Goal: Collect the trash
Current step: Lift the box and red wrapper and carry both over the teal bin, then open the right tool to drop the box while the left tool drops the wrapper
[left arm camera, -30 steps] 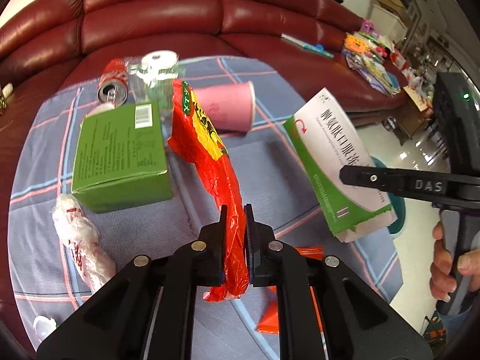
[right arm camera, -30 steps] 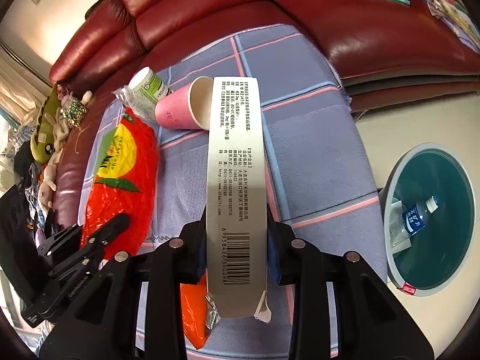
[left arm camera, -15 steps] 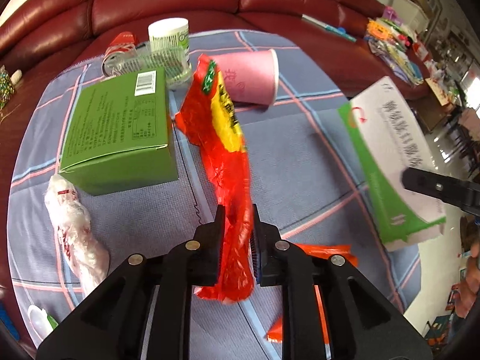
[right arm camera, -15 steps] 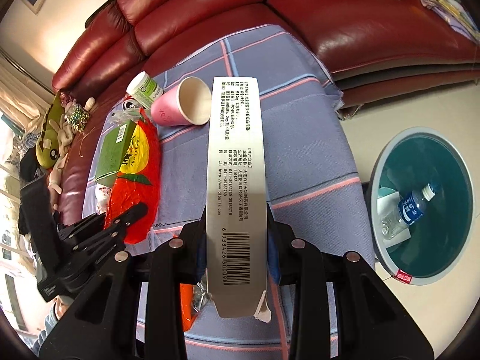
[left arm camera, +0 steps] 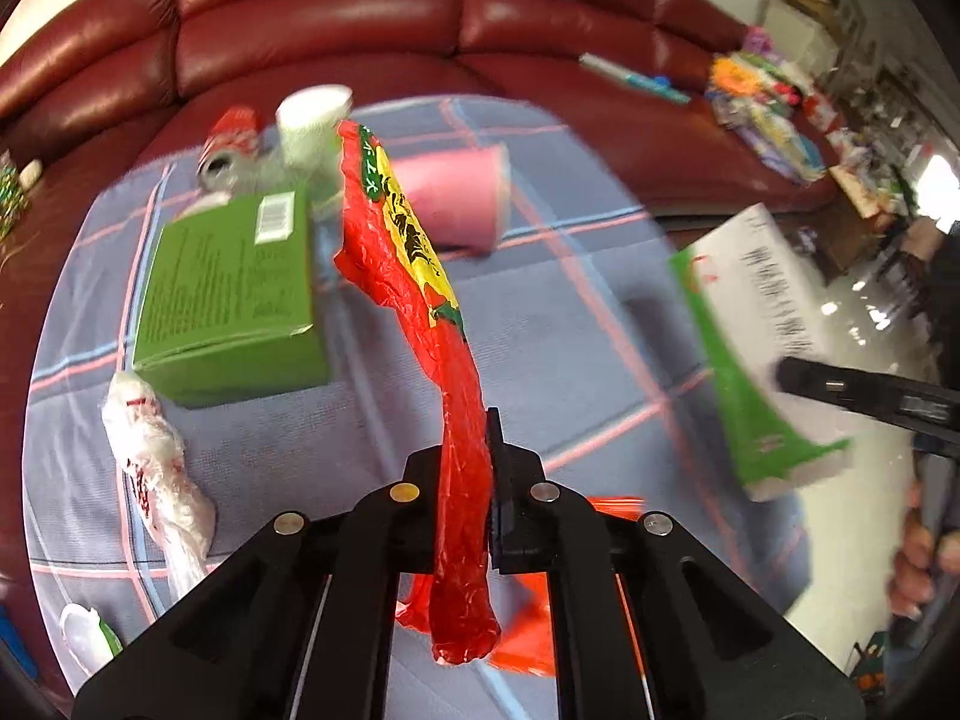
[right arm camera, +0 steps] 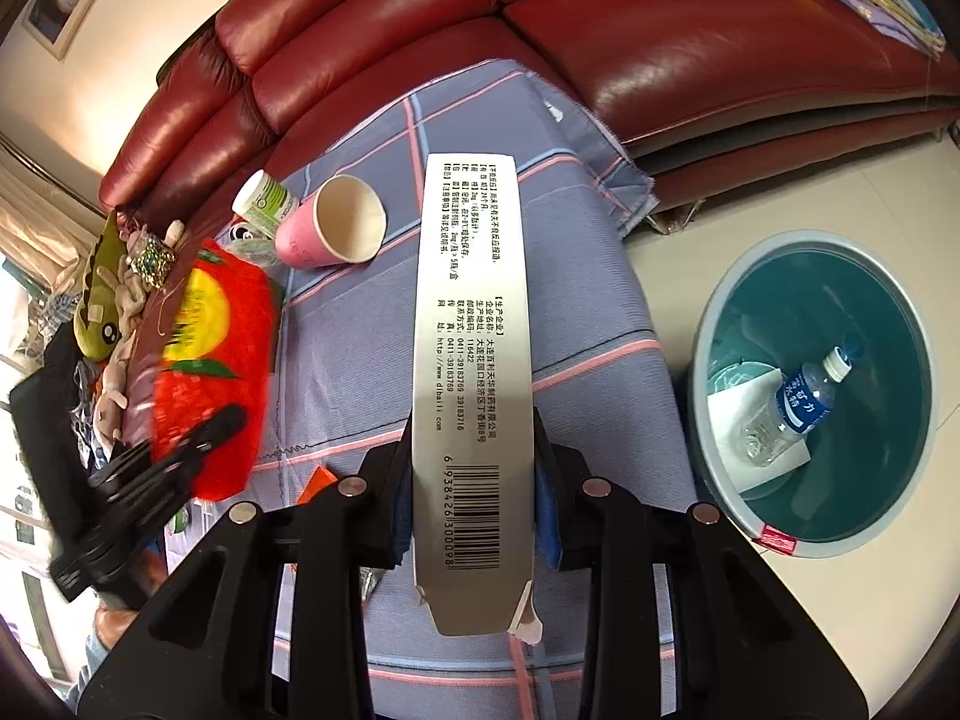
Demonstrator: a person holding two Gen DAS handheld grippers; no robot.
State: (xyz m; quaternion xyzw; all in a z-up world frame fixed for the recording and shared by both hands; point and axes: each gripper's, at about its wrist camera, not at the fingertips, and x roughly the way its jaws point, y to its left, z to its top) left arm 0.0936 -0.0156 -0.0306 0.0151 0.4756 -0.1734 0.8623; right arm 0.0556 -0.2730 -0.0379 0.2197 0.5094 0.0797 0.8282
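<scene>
Wrapper (left arm camera: 414,276) higher, L fingers (left arm camera: 420,480) tighter.

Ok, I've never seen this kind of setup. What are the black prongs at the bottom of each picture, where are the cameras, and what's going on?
There is no robot here. A person holds a handheld claw in each hand, and each claw carries a wide-angle camera looking along its two fingers, so the black prongs are the claw itself.

The left wrist view shows the left claw shut on a red plastic bag. The right wrist view shows the right claw shut on a white and green medicine box.

Both work over a checked cloth spread on a red sofa. On the cloth lie a green box, a pink paper cup, a red can, a white tub and a crumpled white bag.

On the floor stands a teal bin with a water bottle already inside.
</scene>
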